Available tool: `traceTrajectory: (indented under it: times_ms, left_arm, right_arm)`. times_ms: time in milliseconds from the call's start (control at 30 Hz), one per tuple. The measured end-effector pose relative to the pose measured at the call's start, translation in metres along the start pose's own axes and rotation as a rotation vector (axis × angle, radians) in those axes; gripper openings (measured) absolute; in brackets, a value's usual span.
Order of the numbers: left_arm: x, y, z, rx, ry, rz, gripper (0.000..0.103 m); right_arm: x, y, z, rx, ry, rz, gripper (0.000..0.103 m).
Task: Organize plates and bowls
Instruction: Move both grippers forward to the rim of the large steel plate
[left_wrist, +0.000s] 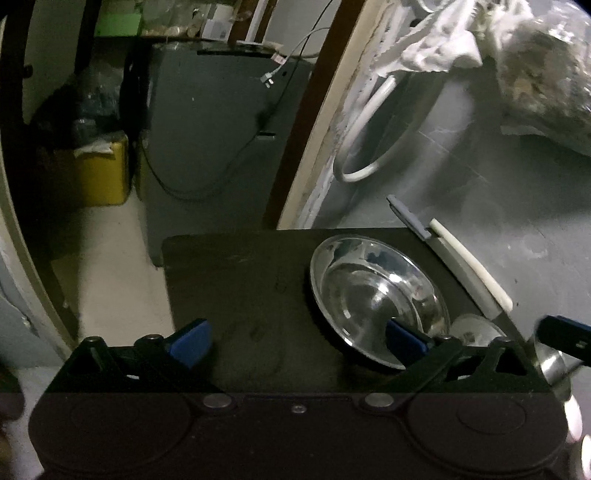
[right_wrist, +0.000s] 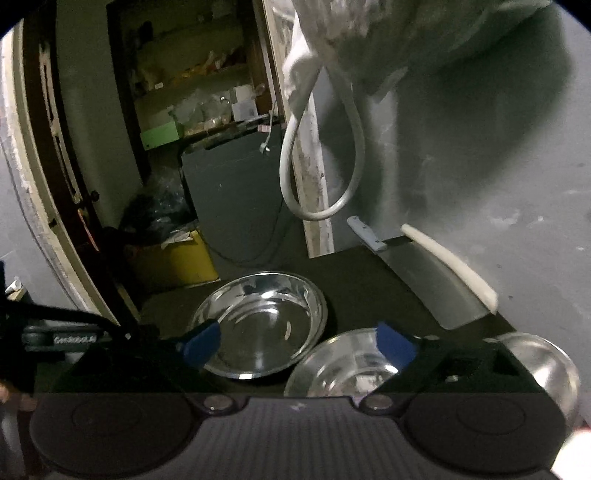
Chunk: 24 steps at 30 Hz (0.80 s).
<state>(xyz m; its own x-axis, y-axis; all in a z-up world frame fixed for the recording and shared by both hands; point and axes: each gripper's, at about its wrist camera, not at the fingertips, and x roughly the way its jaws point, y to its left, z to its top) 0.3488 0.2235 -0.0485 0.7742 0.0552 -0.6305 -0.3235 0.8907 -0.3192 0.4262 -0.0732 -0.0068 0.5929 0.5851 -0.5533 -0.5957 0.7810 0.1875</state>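
Your left gripper (left_wrist: 295, 341) is spread wide over the dark tabletop (left_wrist: 240, 280), holding nothing. Its blue-padded fingers (left_wrist: 192, 341) sit far apart, and the right pad overlaps the near rim of the shallow round steel plate (left_wrist: 373, 295), which lies at about two o'clock from the gripper's centre. Whether that pad touches the rim, you cannot tell.

Your right gripper (right_wrist: 299, 345) is also wide and empty. In its view the shallow steel plate (right_wrist: 262, 325) rests between the pads toward eleven o'clock, and a smaller round steel bowl (right_wrist: 340, 365) sits just beside it at one o'clock, partly behind the right pad. A second steel bowl (right_wrist: 546, 365) stands at three o'clock, near the table's edge.

At the back of the table, around one o'clock, a grey-bladed cleaver with a pale handle (right_wrist: 436, 291) leans against the grey wall (right_wrist: 498, 177). A white looped hose (right_wrist: 321, 162) hangs above it at twelve o'clock.
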Motion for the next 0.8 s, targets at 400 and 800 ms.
traceTrajectory:
  times_ms: [400, 800]
  left_arm:
    - [0.053, 0.004, 0.015, -0.069, 0.033, -0.081, 0.068]
    - [0.077, 0.008, 0.013, -0.102, 0.099, -0.108, 0.023]
  right_arm:
    - [0.091, -0.012, 0.010, 0.010, 0.114, -0.012, 0.059]
    - [0.128, -0.016, 0.014, 0.024, 0.194, -0.039, 0.037]
